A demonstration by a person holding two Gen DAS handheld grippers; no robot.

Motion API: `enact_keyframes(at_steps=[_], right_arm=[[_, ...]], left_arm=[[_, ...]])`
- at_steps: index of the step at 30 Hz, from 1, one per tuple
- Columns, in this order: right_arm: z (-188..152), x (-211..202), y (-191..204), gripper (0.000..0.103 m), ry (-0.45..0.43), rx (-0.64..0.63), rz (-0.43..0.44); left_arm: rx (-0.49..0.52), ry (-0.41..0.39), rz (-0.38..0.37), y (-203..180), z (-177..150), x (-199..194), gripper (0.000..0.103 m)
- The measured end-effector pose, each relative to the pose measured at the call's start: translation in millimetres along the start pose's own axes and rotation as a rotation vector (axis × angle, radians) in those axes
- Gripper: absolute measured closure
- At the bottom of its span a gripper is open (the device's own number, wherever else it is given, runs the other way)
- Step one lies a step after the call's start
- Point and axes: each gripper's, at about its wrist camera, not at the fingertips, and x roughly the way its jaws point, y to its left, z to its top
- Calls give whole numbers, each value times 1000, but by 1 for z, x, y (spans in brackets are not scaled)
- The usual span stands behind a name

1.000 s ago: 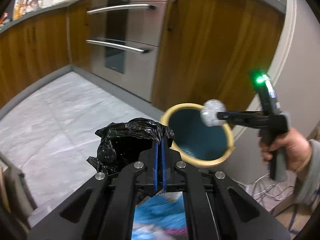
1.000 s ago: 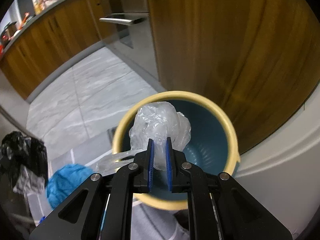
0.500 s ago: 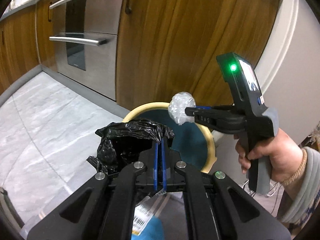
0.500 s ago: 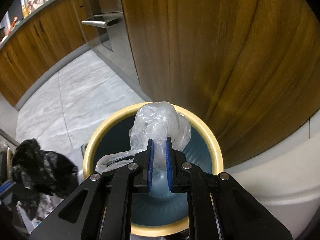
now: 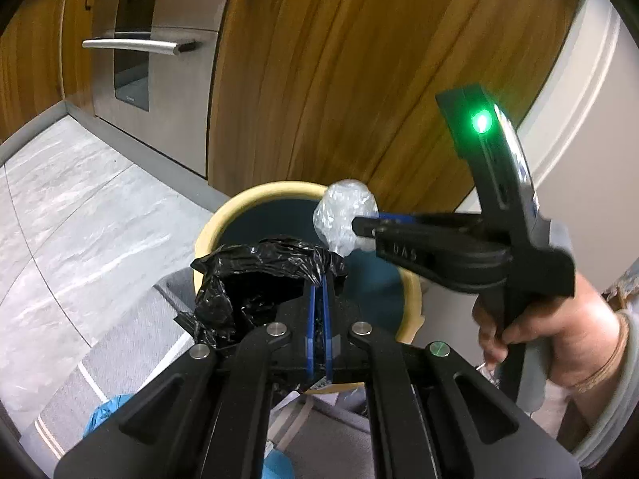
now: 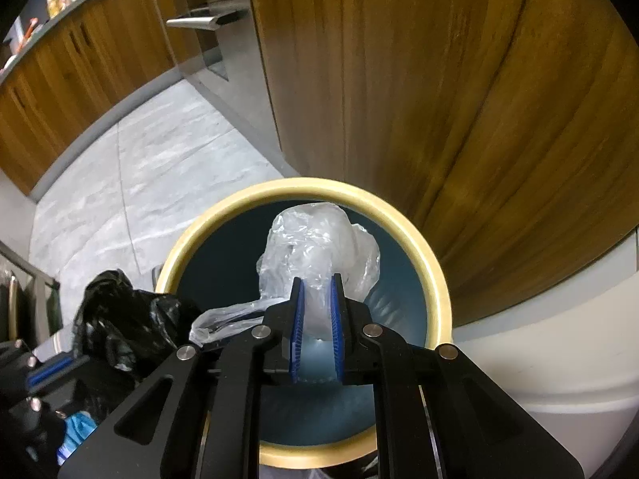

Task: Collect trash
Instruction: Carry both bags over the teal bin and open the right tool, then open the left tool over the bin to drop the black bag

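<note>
A round bin (image 6: 435,279) with a cream rim and dark teal inside stands on the floor by a wooden cabinet; its rim (image 5: 247,203) also shows in the left wrist view. My right gripper (image 6: 316,285) is shut on a crumpled clear plastic bag (image 6: 315,239) held right over the bin's opening. From the left wrist view the same bag (image 5: 343,215) sits at the tip of the right gripper (image 5: 357,225). My left gripper (image 5: 318,283) is shut on a crumpled black plastic bag (image 5: 247,279) at the bin's near left rim. That black bag (image 6: 120,315) appears low left in the right wrist view.
A wooden cabinet (image 5: 359,60) rises just behind the bin, with a steel oven (image 5: 159,48) to its left. Grey marble floor tiles (image 5: 72,215) spread to the left. A pale wall (image 6: 559,339) curves at right. Blue trash (image 5: 108,419) lies low left. A hand (image 5: 559,335) grips the right tool.
My left gripper has swung toward the bin with the black bag and dropped lower. The right gripper with the clear bag has moved from the bin's near edge to over its middle.
</note>
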Motion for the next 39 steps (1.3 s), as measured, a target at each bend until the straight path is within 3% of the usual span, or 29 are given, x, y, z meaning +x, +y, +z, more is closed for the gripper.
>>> enact_keyframes(at_steps=[7,10,12,15,18,21,31,33,39], right_arm=[[1,2,-2,85,9,19,7],[-1,1,-4,77,8,25,8],[-2,1,-5,74,6,28,8],[-2,1,-8,72,5,34,8],[-3,0,-10,72,7,45,10],[-2,-1,-11,70,5,49,10],[-2,-12,-2,62,-19,27,22],[-1,-16,1,58,-30,16,29],[-3,-29,20,27,-80,-49,35]], left_arm=[[-2,26,24,3,-2,6,100],[6,30,29,3,-3,5,98],[3,29,26,3,-3,5,94],[1,20,27,3,-4,1,75],[0,14,34,3,-6,-1,72],[-6,5,46,6,-8,-5,60],[-29,-28,103,22,-18,-37,52],[-40,-38,124,27,-21,-48,51],[-46,-63,204,36,-34,-80,37]])
